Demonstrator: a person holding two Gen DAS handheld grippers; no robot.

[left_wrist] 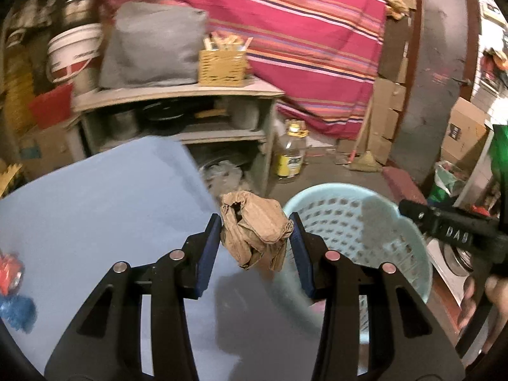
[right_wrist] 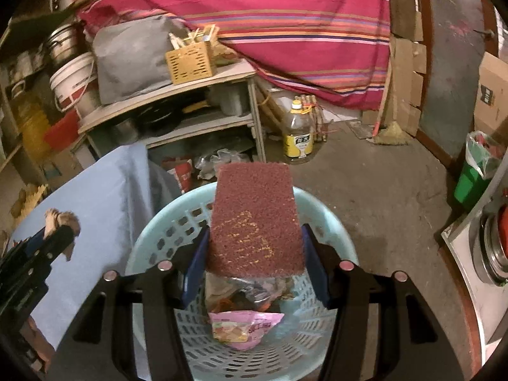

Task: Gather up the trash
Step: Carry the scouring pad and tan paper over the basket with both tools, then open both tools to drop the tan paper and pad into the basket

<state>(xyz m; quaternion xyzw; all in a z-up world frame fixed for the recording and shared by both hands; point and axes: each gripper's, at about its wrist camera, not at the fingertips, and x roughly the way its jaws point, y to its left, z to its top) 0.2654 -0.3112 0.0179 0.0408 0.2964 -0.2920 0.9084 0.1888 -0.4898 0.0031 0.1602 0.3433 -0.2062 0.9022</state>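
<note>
At far left of the left wrist view, a red item [left_wrist: 11,273] and a blue item [left_wrist: 14,312] lie on the blue-covered table [left_wrist: 95,222]; both are cut off and blurred. Behind the table stands a grey shelf unit [left_wrist: 177,95] carrying a grey bag [left_wrist: 152,44] and a wicker box [left_wrist: 222,66]. The left gripper [left_wrist: 255,238] clamps crumpled brown paper [left_wrist: 254,231] between partly closed pads, at the table edge just beside the pale blue basket [left_wrist: 409,238]. An oil bottle [left_wrist: 290,152] stands on the floor beyond.

In the right wrist view, the right gripper [right_wrist: 255,254] grips a maroon scouring pad [right_wrist: 257,219] directly above the basket, jaws about half open. The pad hides part of the basket's contents; a pink wrapper [right_wrist: 244,330] shows below. Open concrete floor [right_wrist: 381,190] extends right to a green bin [right_wrist: 470,184].
</note>
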